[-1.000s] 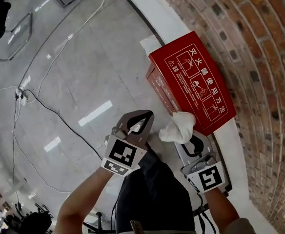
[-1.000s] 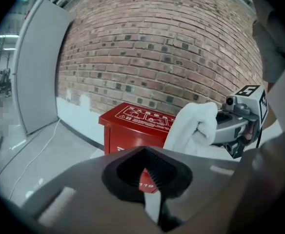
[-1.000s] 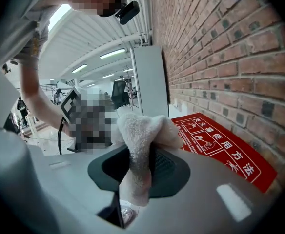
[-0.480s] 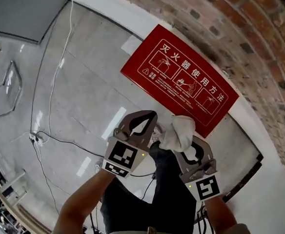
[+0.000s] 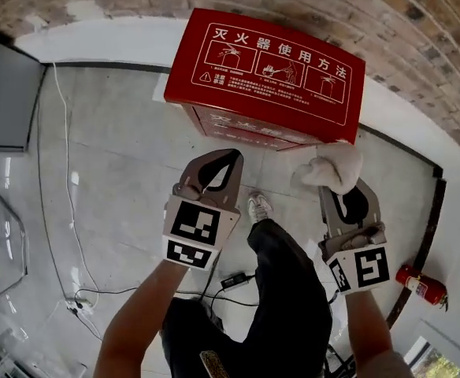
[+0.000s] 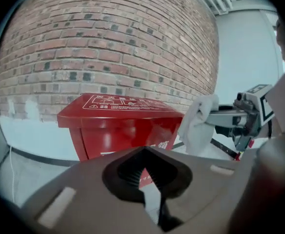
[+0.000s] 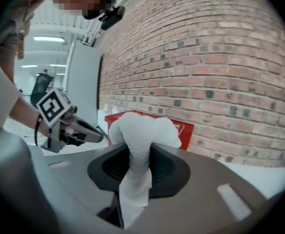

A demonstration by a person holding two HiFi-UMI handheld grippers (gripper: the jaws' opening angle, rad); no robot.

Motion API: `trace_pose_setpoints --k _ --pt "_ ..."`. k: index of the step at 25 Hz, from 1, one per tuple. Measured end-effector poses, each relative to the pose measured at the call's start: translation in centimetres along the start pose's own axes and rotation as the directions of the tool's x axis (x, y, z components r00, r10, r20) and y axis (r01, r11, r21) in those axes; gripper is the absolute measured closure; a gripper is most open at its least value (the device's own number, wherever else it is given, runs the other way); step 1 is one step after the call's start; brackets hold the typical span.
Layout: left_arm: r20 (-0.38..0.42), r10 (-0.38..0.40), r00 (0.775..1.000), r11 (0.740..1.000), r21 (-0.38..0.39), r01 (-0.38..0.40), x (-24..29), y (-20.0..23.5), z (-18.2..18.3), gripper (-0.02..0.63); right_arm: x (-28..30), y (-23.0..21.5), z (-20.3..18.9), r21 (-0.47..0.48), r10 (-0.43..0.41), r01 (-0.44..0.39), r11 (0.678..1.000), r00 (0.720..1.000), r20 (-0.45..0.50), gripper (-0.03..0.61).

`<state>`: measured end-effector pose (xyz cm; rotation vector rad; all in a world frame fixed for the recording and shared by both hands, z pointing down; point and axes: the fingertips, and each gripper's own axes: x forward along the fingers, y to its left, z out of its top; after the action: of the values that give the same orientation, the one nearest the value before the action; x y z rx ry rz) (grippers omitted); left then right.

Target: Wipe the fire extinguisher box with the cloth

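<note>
The red fire extinguisher box (image 5: 268,65) stands against the brick wall, its printed top facing up; it also shows in the left gripper view (image 6: 118,126) and behind the cloth in the right gripper view (image 7: 184,127). My right gripper (image 5: 336,178) is shut on a white cloth (image 5: 331,169), bunched at its tips just below the box's right front corner. The cloth (image 7: 140,140) runs down between the shut jaws. My left gripper (image 5: 224,160) is shut and empty, just in front of the box's front face. From the left gripper view the cloth (image 6: 198,123) hangs to the right of the box.
A brick wall (image 5: 419,22) with a white base strip (image 5: 112,42) runs behind the box. A small red extinguisher (image 5: 421,283) lies on the floor at right. Cables (image 5: 61,187) trail over the grey tiled floor at left. The person's leg and shoe (image 5: 258,208) are between the grippers.
The head view has swung so the box now sits squarely ahead at the top. Both grippers stay in front of it, the right one now further right with the cloth.
</note>
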<state>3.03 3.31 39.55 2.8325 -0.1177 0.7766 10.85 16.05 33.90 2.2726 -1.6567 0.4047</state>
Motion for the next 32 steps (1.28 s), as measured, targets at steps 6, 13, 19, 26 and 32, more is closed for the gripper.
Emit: trace_pose_setpoints --k 6,13,19,26,32 --pt "0.041 -0.047 0.998 0.988 0.148 0.040 0.4 0.2 -2.0 0.614 2.5 -2.1 -3.1 0.014 -0.238 0.237 0.971 0.967 0.087 0.459" --pt "0.092 -0.065 0.994 0.979 0.197 0.045 4.1 1.9 -6.1 0.614 7.8 -1.7 -6.9 0.028 -0.290 0.290 0.957 0.940 0.182 0.463" --pt "0.041 -0.060 0.997 0.982 0.179 0.052 5.7 3.2 -12.9 0.614 12.4 -1.3 -17.2 0.082 -0.269 0.261 0.962 0.958 0.101 0.465" --pt "-0.025 -0.052 0.998 0.991 0.125 0.055 7.2 3.4 -18.9 0.614 16.7 -0.3 -27.3 0.054 -0.219 0.218 0.974 0.976 0.001 0.465" --pt "-0.109 -0.047 0.993 0.994 0.093 0.058 7.8 4.1 -23.2 0.614 20.4 1.1 -35.2 0.120 -0.134 0.158 0.980 0.973 -0.187 0.465"
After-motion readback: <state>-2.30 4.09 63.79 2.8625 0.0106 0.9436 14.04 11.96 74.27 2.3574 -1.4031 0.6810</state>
